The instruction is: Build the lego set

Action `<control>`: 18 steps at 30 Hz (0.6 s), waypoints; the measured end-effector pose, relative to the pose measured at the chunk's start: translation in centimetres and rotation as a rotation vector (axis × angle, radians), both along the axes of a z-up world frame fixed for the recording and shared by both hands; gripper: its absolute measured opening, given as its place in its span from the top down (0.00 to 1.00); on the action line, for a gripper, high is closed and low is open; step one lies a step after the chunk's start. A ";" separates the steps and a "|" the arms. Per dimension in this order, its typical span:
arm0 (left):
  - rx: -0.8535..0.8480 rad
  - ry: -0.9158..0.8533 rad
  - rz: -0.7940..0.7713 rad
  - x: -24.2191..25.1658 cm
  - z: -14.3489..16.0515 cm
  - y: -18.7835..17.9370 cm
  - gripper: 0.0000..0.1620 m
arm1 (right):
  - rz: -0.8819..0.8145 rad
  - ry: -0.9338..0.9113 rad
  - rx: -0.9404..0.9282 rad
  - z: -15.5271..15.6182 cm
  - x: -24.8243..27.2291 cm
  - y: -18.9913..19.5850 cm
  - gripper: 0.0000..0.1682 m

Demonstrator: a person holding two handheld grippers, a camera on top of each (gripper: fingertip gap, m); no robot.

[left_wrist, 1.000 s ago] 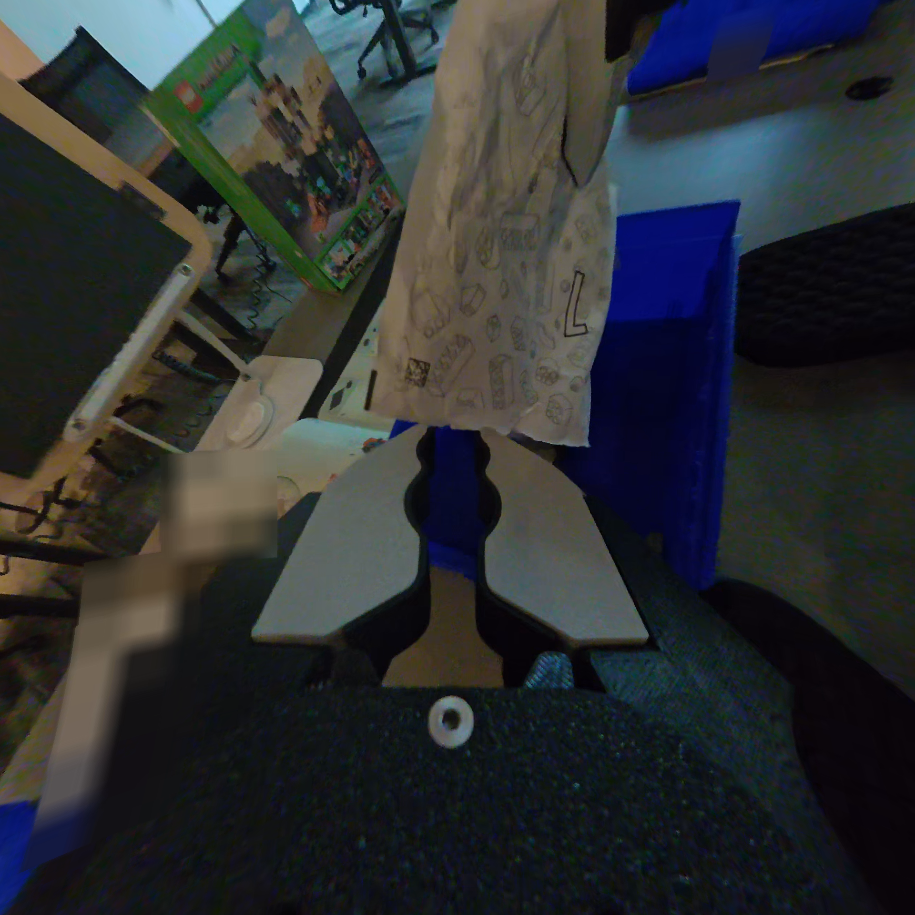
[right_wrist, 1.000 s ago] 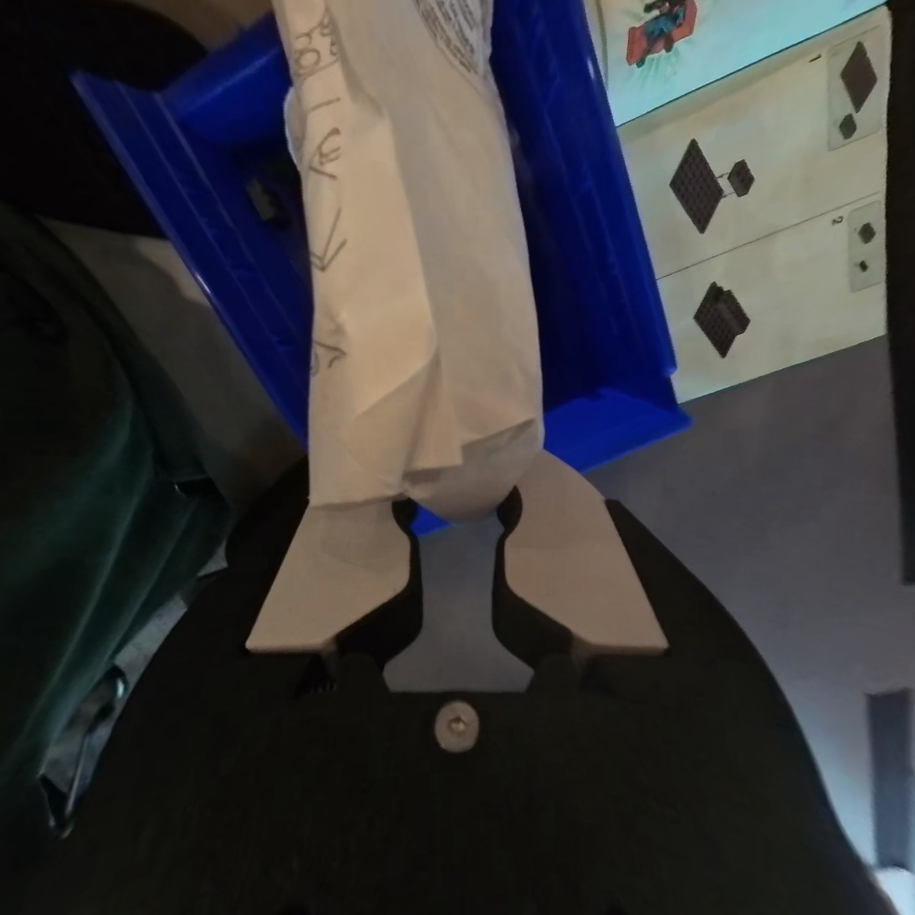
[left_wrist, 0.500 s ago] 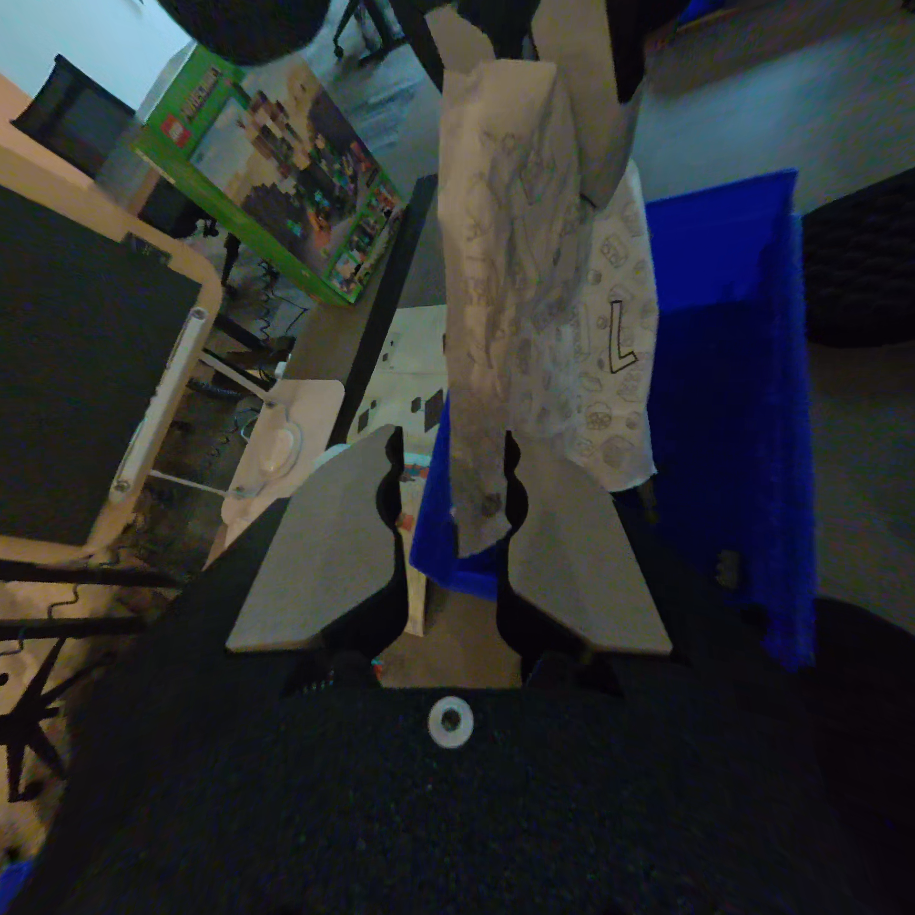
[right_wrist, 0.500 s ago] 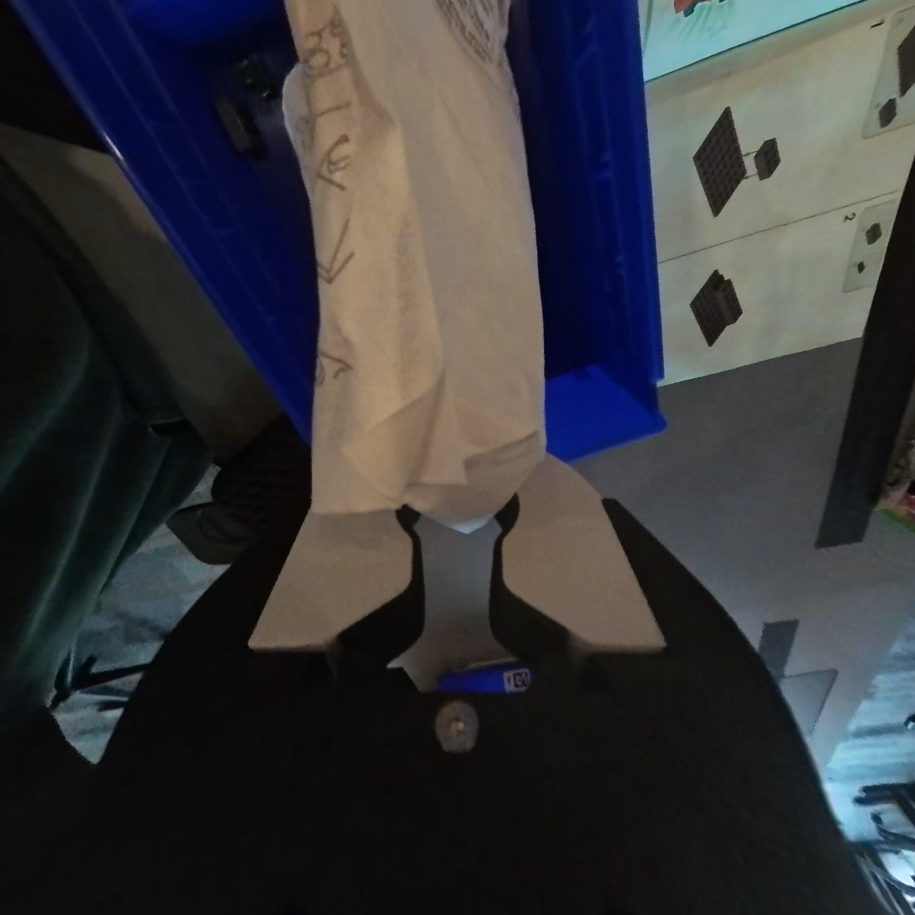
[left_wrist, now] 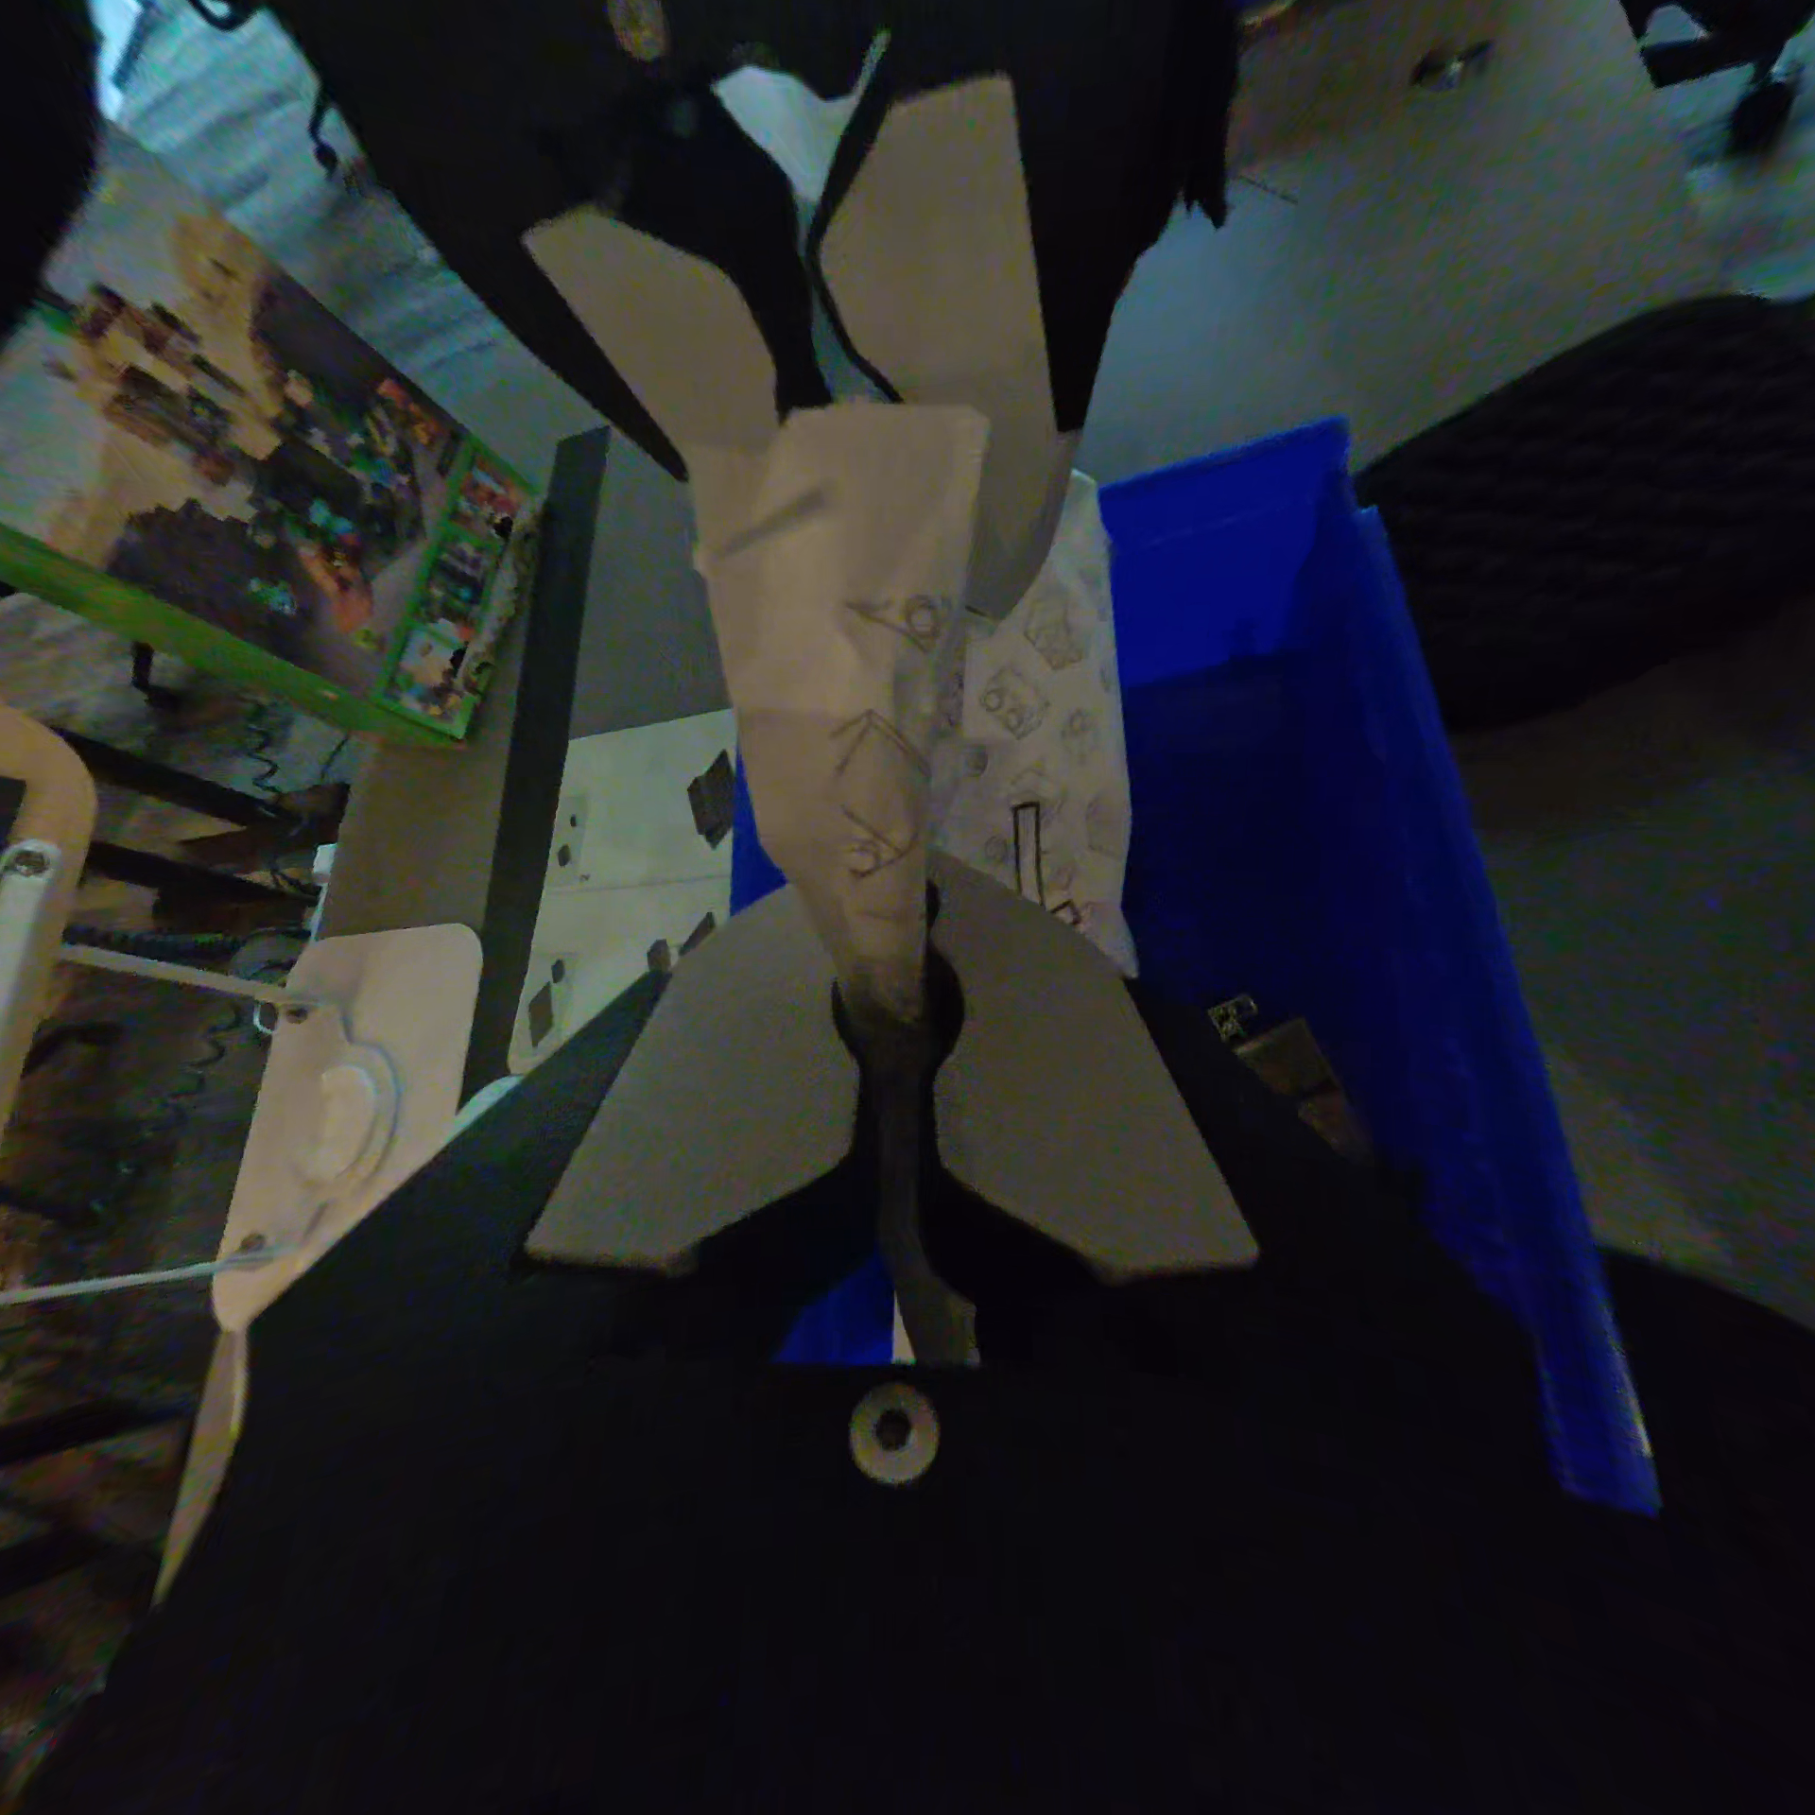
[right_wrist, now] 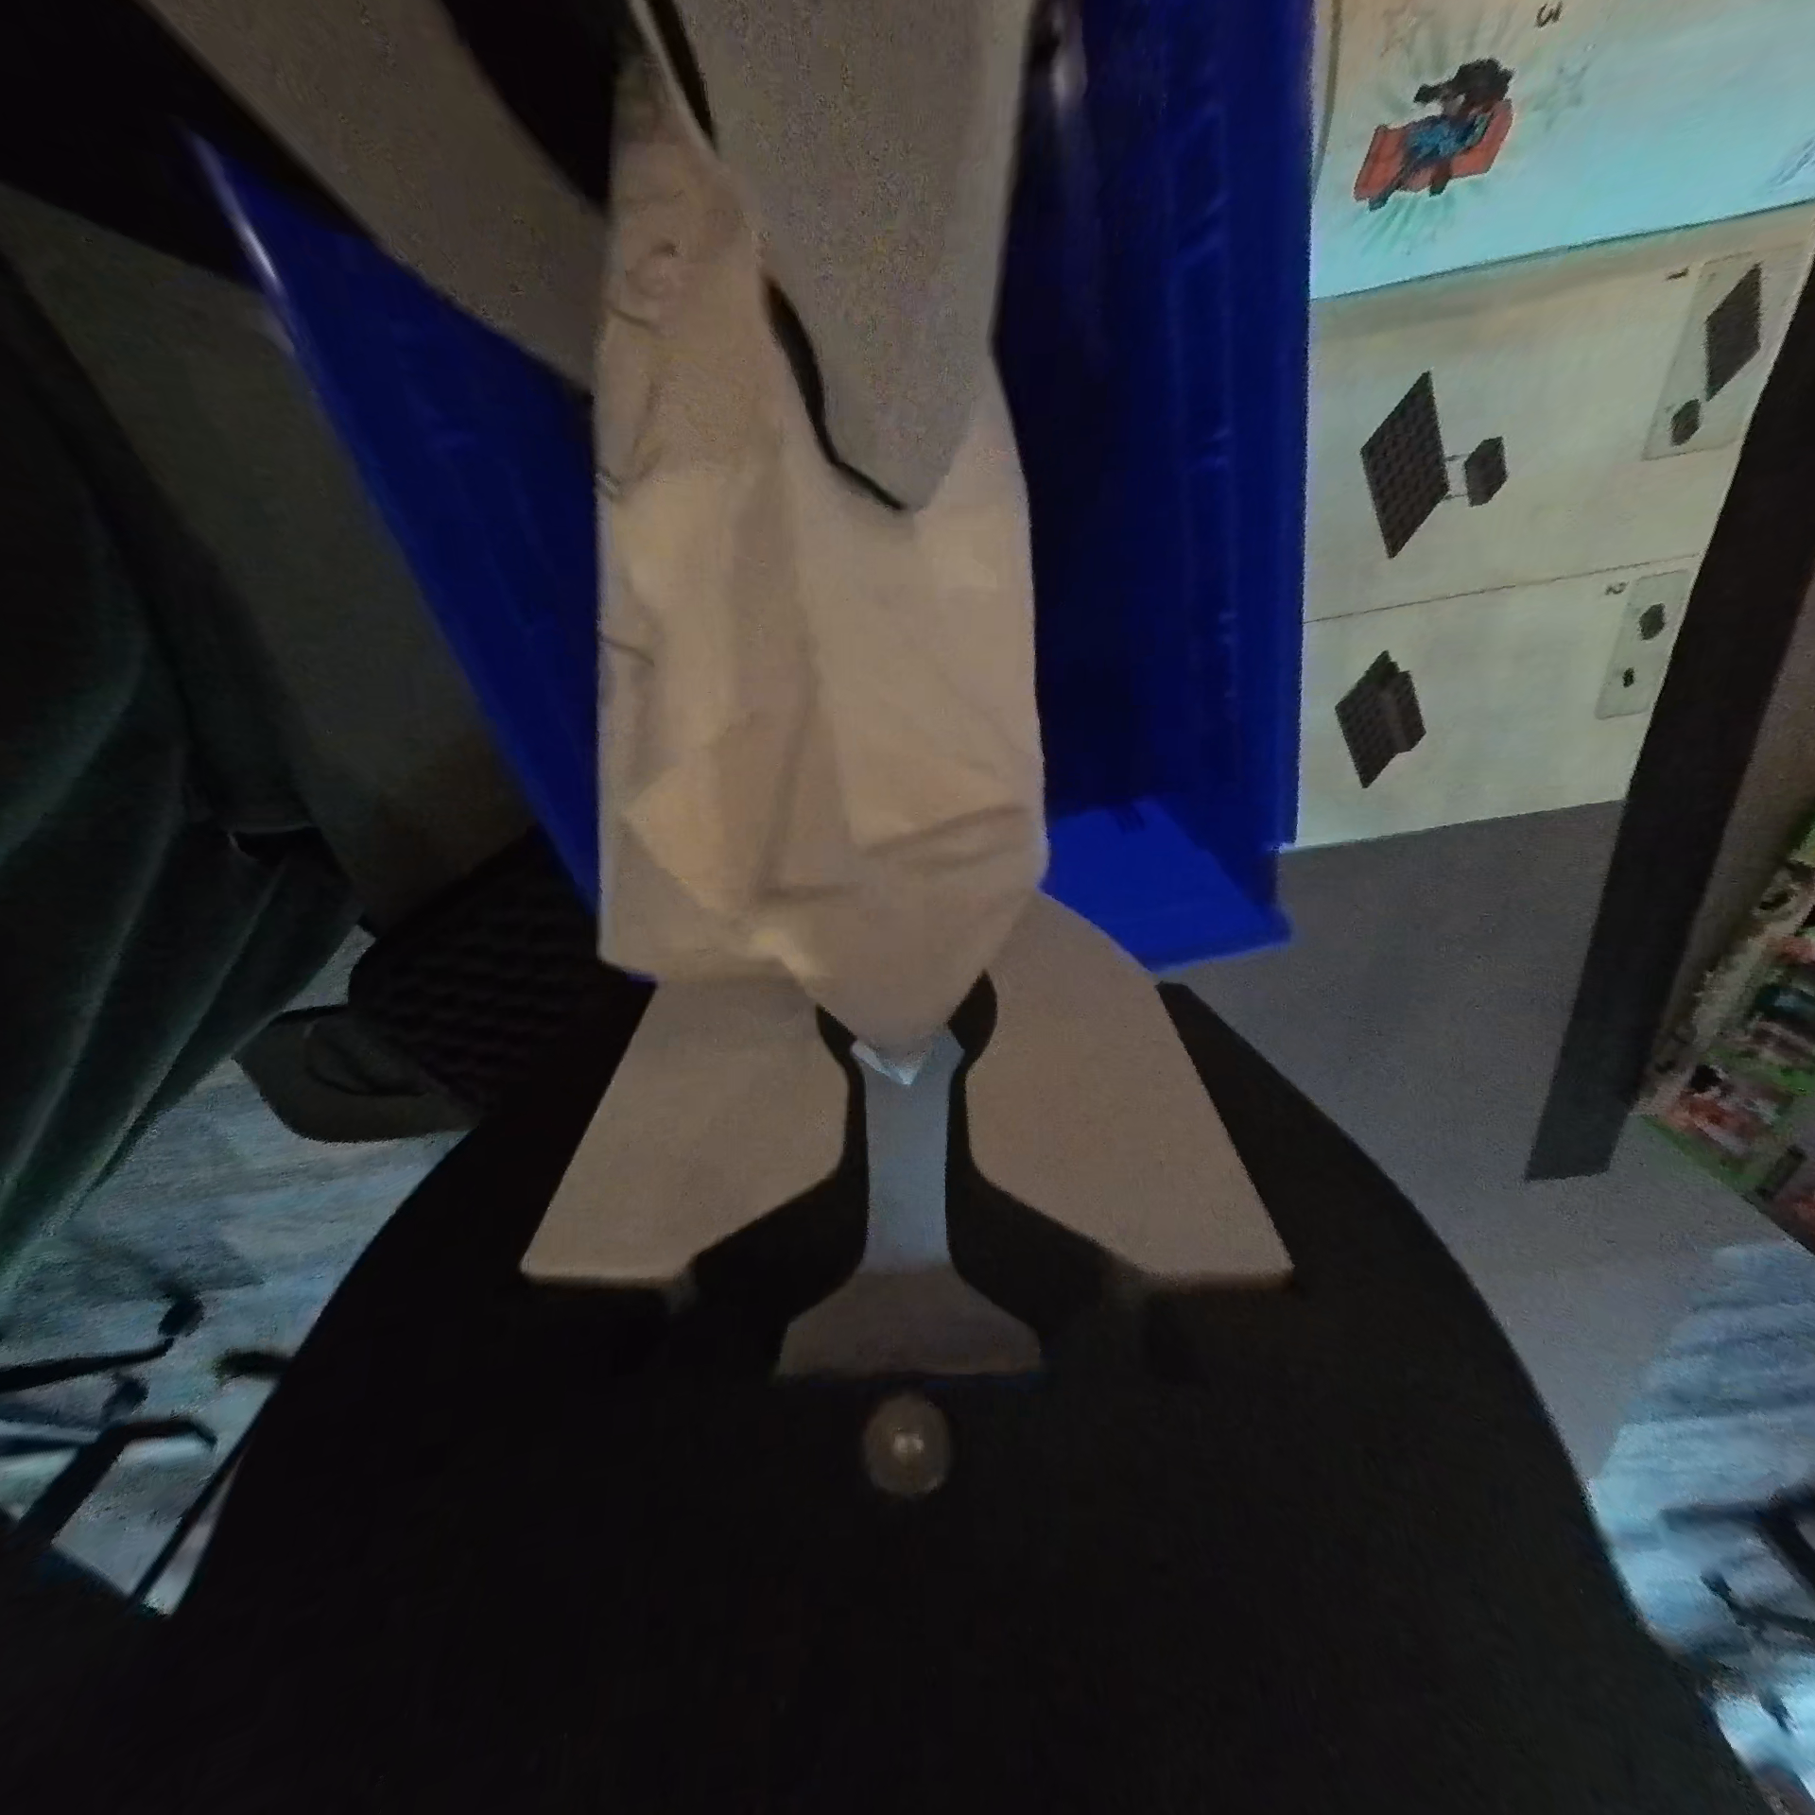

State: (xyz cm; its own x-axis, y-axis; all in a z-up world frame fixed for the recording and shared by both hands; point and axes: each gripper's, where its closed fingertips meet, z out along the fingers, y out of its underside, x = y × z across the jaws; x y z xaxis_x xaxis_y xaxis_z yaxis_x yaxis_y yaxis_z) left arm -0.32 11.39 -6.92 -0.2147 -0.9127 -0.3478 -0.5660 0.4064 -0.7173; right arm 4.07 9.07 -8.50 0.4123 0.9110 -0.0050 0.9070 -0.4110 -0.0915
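Note:
A white paper bag (left_wrist: 845, 687) printed with brick drawings is stretched between my two grippers, above a blue bin (left_wrist: 1277, 786). My left gripper (left_wrist: 884, 913) is shut on one crumpled end of it. My right gripper (right_wrist: 894, 982) is shut on the other end of the bag (right_wrist: 805, 687). The right gripper also shows at the top of the left wrist view (left_wrist: 864, 432), and the left gripper's fingers (right_wrist: 864, 246) show at the top of the right wrist view. The bag's contents are hidden.
The blue bin (right_wrist: 1159, 491) lies on the grey table beside an open instruction booklet (right_wrist: 1522, 491), which also shows in the left wrist view (left_wrist: 629, 835). A green set box (left_wrist: 275, 550) stands beyond the table's black edge (left_wrist: 530, 737). A person's dark clothing (right_wrist: 98, 687) is at the left. Spacing between my two grippers at the tips: around 6 centimeters.
My left gripper has moved up to the hanging bag and closed on its lower end. The right gripper has kept its hold, and the two grippers have come closer together.

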 end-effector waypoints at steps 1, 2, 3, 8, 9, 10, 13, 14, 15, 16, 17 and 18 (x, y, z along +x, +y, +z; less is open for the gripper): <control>-0.009 -0.014 0.011 0.0 0.1 0.0 1.00 | -0.006 0.038 0.000 0.0 -0.1 0.0 0.94; -0.012 -0.025 0.015 0.0 0.1 0.1 1.00 | -0.011 0.086 0.008 0.0 -0.2 0.0 0.93; -0.015 -0.035 0.016 -0.2 0.1 0.0 1.00 | -0.011 0.138 0.027 0.1 -0.3 0.1 0.91; -0.078 -0.110 0.032 -1.7 0.6 0.5 1.00 | 0.010 0.384 0.177 0.6 1.2 -0.2 0.61; -0.097 -0.131 0.045 -2.2 0.8 0.8 1.00 | -0.003 0.421 0.207 0.4 1.8 -0.4 0.54; -0.116 -0.157 0.054 -2.6 1.0 1.1 1.00 | -0.016 0.443 0.237 -0.2 2.5 -0.8 0.51; -0.177 -0.270 0.064 -3.9 1.6 1.5 1.00 | -0.061 0.530 0.311 -2.3 3.8 -1.6 0.45; -0.205 -0.312 0.066 -4.2 1.9 1.7 1.00 | -0.083 0.559 0.341 -3.0 4.0 -1.5 0.45; -0.241 -0.349 0.069 -4.5 2.1 1.8 1.00 | -0.105 0.576 0.369 -3.6 4.2 -1.1 0.46; -0.273 -0.382 0.072 -4.7 2.3 1.9 1.00 | -0.122 0.591 0.396 -4.1 4.4 -0.6 0.47; -0.299 -0.407 0.074 -4.9 2.4 2.0 1.00 | -0.133 0.614 0.418 -4.4 4.5 -0.1 0.48; -0.316 -0.421 0.076 -5.0 2.4 2.0 1.00 | -0.139 0.651 0.427 -4.4 4.5 0.3 0.51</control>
